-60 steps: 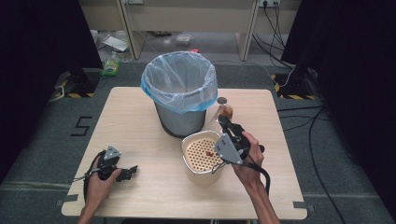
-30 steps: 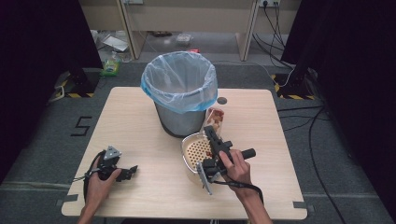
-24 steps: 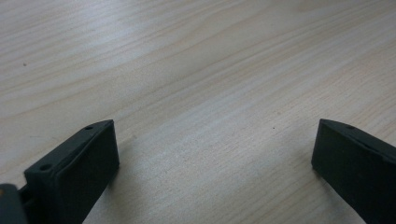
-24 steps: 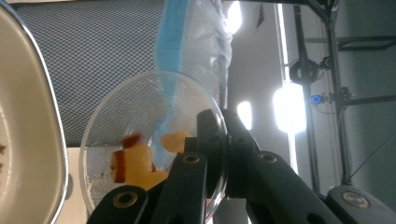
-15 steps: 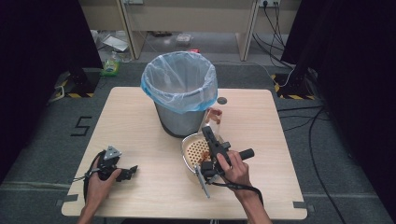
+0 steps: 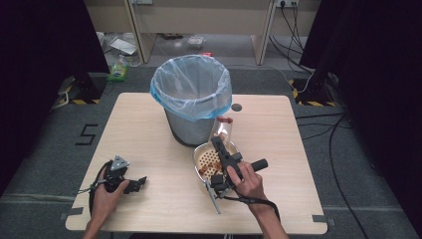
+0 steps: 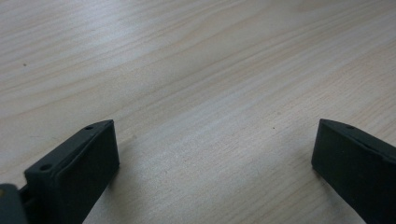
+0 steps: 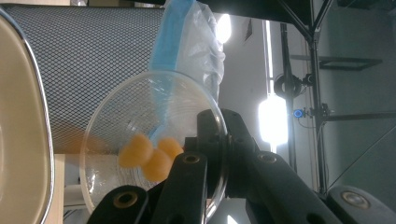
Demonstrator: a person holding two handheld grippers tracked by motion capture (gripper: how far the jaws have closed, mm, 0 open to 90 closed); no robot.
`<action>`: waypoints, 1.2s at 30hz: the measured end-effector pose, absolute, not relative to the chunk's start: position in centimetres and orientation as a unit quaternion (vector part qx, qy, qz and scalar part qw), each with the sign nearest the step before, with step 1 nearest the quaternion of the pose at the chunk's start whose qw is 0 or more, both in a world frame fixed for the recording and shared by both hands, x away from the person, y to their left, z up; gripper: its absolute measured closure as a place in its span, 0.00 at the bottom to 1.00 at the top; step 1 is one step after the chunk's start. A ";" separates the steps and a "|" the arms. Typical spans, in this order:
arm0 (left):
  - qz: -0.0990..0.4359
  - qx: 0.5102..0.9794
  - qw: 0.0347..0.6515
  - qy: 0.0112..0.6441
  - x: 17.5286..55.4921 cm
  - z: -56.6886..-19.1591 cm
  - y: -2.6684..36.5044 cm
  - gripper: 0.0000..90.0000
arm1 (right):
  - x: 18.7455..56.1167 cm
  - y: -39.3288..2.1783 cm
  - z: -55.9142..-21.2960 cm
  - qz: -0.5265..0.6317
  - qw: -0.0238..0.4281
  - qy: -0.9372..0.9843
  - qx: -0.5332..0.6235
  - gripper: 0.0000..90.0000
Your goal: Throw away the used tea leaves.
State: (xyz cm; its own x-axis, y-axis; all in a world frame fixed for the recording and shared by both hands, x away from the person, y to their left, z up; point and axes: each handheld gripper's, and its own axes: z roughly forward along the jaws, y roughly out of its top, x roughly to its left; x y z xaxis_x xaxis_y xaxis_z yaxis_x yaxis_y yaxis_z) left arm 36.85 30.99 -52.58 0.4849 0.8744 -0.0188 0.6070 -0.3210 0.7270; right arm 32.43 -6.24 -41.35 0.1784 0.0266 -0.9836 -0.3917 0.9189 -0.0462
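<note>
surface: wooden table (image 6: 149, 129), bagged mesh bin (image 6: 191, 99) at centre
right gripper (image 6: 223, 149): jaws clamped on clear cup's (image 8: 154, 144) rim, tipped over colander (image 6: 211, 162)
left gripper (image 6: 130, 183): jaws apart, bare wood between
step: likely pouring orange balls (image 8: 149, 156)
next: tip further, hold rim firmly

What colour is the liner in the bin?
Light blue, translucent: the liner folds over the rim of the grey mesh bin. Clearest in the high view.

right claw (image 6: 222, 141) rolled sideways, tipping clear cup (image 6: 223, 130) over strainer bowl (image 6: 201, 160)
</note>
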 end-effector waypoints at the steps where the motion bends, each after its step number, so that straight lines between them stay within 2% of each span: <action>1: 0.193 0.789 0.346 0.470 36.8 -52.6 31.0 0.00 | 32.3 -6.2 -41.4 0.140 0.757 0.621 -0.149 0.98; 9: 0.193 0.789 0.345 0.469 36.9 -52.6 31.0 0.00 | 32.2 -6.1 -40.4 0.160 0.758 0.618 -0.132 0.98; 15: 0.192 0.790 0.345 0.470 36.9 -52.6 31.0 0.00 | 32.7 -6.4 -40.5 0.175 0.743 0.637 -0.108 0.98; 18: 0.192 0.790 0.345 0.470 36.9 -52.6 31.0 0.00 | 33.1 -7.4 -39.3 0.222 0.721 0.654 -0.057 0.98; 19: 0.192 0.790 0.345 0.469 36.9 -52.6 31.0 0.00 | 33.5 -8.3 -38.6 0.265 0.695 0.668 -0.013 0.97; 20: 0.192 0.790 0.345 0.469 36.9 -52.6 31.0 0.00 | 33.5 -8.3 -38.6 0.265 0.695 0.668 -0.013 0.97; 21: 0.192 0.790 0.345 0.469 36.9 -52.6 31.0 0.00 | 33.9 -9.1 -38.1 0.297 0.677 0.673 0.023 0.97; 22: 0.192 0.790 0.345 0.470 36.9 -52.6 31.0 0.00 | 33.9 -9.1 -38.1 0.297 0.677 0.673 0.023 0.97; 28: 0.192 0.790 0.345 0.469 36.9 -52.6 31.0 0.00 | 35.1 -11.1 -36.7 0.376 0.601 0.694 0.126 0.97; 30: 0.192 0.790 0.345 0.469 36.9 -52.6 31.0 0.00 | 35.2 -11.2 -36.5 0.380 0.596 0.694 0.133 0.97; 33: 0.192 0.790 0.345 0.469 36.9 -52.6 31.0 0.00 | 36.0 -12.0 -36.0 0.408 0.558 0.702 0.171 0.97; 36: 0.193 0.789 0.345 0.469 36.9 -52.6 31.0 0.00 | 36.3 -12.3 -35.8 0.419 0.547 0.701 0.185 0.97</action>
